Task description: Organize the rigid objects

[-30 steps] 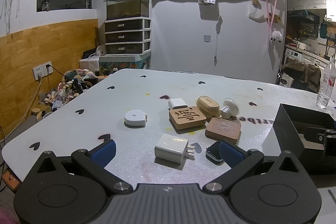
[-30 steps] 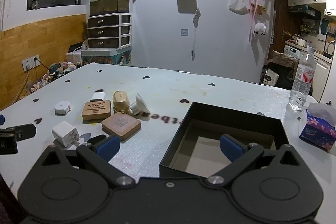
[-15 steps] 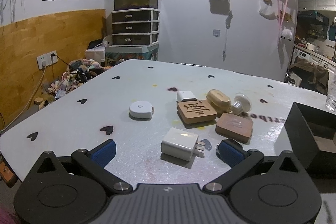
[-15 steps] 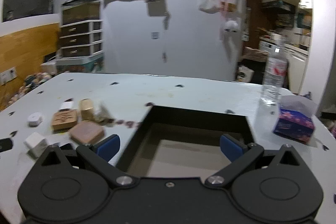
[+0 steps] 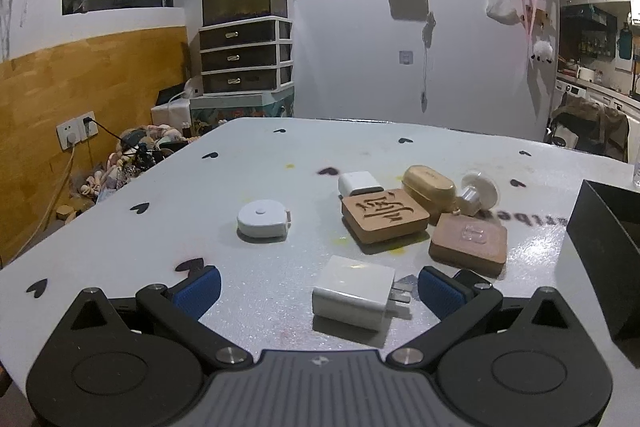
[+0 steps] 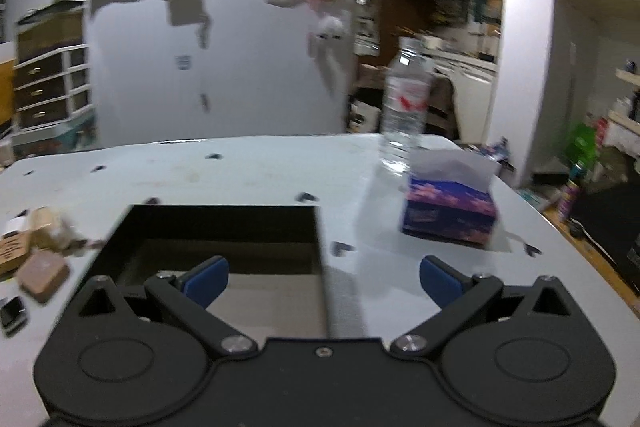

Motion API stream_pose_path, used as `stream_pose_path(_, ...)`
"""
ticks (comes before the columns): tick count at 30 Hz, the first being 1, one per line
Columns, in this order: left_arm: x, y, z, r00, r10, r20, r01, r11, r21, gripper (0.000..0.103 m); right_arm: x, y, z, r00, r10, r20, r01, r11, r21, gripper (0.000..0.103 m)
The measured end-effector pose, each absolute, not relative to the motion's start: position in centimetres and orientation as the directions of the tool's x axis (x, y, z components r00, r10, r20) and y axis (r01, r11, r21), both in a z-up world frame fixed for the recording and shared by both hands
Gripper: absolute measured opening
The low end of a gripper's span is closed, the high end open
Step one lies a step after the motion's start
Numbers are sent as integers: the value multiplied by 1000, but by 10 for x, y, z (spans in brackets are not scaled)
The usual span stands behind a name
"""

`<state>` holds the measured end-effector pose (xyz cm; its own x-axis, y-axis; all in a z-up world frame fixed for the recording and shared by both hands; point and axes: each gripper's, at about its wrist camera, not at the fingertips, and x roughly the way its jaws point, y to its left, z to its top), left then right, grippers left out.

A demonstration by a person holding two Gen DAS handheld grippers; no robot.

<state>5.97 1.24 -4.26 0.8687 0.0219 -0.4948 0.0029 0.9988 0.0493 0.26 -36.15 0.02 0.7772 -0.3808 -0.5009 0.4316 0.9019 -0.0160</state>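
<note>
**A:** In the left wrist view, what lies on the tabletop (image 5: 120,235)?

**B:** Low in the centre, a white charger plug (image 5: 354,291) on its side, prongs pointing right, sits between the spread blue pads of the left hand-held gripper (image 5: 318,289), which is wide and holds nothing. Above it, left of centre, is a round white tape measure (image 5: 263,219). Right of centre lies a cluster: a carved wooden block (image 5: 384,214), a small white adapter (image 5: 359,183) behind it, a tan oval case (image 5: 429,187), a white knob-like piece (image 5: 478,193) tipped on its side, and a pinkish-brown square block (image 5: 468,243).

**A:** Anything hard to read?

**B:** A dark flat object behind the right pad is mostly hidden, so I cannot say what it is. The black box (image 5: 604,251) is cut by the right edge; only one wall and a corner show.

**A:** And the right wrist view?

**B:** It is blurred. The right hand-held gripper (image 6: 324,279) is also spread wide and empty, its left pad over the black box (image 6: 224,223), whose open inside shows in the lower centre. At the left edge the carved wooden block (image 6: 12,253), tan oval case (image 6: 46,227) and pinkish-brown square block (image 6: 42,271) are smeared and partly cropped. A small black item (image 6: 14,311) sits at lower left, too blurred to name. A clear water bottle (image 6: 404,107) and a blue tissue box (image 6: 450,207) stand right of centre.
</note>
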Motion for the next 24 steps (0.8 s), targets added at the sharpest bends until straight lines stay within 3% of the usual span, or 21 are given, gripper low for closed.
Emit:
stream_pose_path(4, 69, 13, -47, 852, -6, -524, 32, 999, 41, 103, 3, -383, -8, 770, -369, -521, 440, 898, 15, 102)
stream_pose_path(6, 73, 11, -50, 843, -5, -538, 42, 997, 57, 103, 5, -390, -13, 771, -337, -540, 422, 906, 36, 86)
stream_pose_path(11, 83, 12, -56, 821, -31, -570, 64, 997, 38, 103, 11, -398, -31, 760, -239, -604, 366, 926, 94, 66)
stream_pose_path(19, 88, 11, -59, 824, -82, -561, 119, 993, 29, 101, 20, -392, -45, 755, -167, -635, 315, 941, 127, 55)
stream_pose_path(22, 93, 11, -59, 821, -101, -562, 143, 989, 33, 96, 26, -389, -48, 752, -153, -641, 299, 946, 125, 43)
stream_pose_path(24, 97, 12, -60, 818, -106, -566, 152, 988, 34, 92, 30, -387, -50, 743, -157, -651, 300, 947, 113, 25)
